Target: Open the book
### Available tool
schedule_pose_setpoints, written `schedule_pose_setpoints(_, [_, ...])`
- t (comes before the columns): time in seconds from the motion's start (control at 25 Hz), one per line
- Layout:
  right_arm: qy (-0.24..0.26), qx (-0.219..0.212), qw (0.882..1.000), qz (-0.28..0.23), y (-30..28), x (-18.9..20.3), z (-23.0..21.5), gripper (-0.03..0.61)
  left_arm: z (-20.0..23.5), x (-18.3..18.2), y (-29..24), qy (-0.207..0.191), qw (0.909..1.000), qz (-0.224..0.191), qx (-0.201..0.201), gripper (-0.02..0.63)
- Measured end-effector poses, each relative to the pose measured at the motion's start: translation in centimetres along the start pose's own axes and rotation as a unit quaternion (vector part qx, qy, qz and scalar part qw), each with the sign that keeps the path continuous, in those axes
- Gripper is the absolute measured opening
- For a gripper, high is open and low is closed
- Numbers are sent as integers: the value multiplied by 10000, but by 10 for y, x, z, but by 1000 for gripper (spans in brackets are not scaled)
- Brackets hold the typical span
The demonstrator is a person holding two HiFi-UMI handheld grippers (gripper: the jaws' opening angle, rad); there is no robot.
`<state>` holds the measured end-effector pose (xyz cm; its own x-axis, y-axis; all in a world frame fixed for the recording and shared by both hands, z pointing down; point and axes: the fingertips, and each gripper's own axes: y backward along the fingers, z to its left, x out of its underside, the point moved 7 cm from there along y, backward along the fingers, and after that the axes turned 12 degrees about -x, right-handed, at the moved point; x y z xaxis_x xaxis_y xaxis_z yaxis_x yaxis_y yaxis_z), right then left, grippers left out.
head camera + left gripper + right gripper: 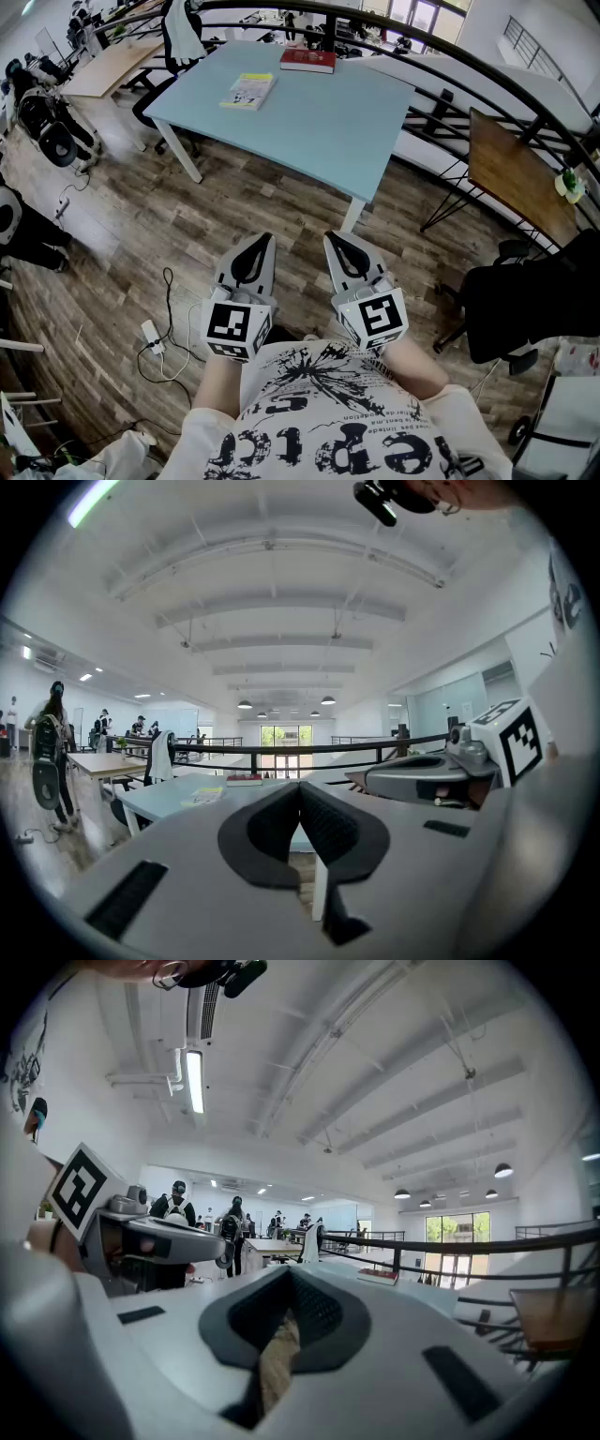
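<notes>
The yellow book [248, 91] and red book [307, 60] lie closed on the desk [319, 127], well apart from the left gripper [253, 246] and right gripper [342, 246], whose fingers are pressed together on nothing, so the opening is left to do.

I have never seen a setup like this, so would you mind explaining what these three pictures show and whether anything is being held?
There is no robot here: a person holds a two-jaw gripper in each hand. The head view comes from a camera on the person's head, looking down. In it the left gripper and right gripper sit close to the body. The other two views come from a camera riding on each gripper, looking along its jaws. Both pairs of jaws are closed with nothing between them. Ahead stands a light blue table, out of reach for now. It carries a red book at its far edge and a yellow-and-white book, both shut.
</notes>
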<state>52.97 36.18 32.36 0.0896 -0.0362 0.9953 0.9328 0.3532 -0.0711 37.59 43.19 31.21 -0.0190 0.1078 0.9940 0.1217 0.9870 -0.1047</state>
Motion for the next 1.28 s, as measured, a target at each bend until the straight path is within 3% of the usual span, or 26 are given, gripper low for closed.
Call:
schedule_pose_setpoints(0.44, [-81,-98,9999,89,-9,10,-6,8,6,10,-5,-100,9999,92,9,17])
schedule_pose_setpoints(0.72, [-292,-273,9989,244,-41,20,-11,9,38,21,-13,-266,9989,367,-95,17])
schedule_pose_setpoints(0.96, [68,-581,9965,594,-115,31,-6,11,108,33,-42,-137,9989,363,-274,17])
schedule_pose_setpoints(1.28, [65,-201,9977,641,-279,13,-6,11,255,25,-132,-221,9985,471,189,17])
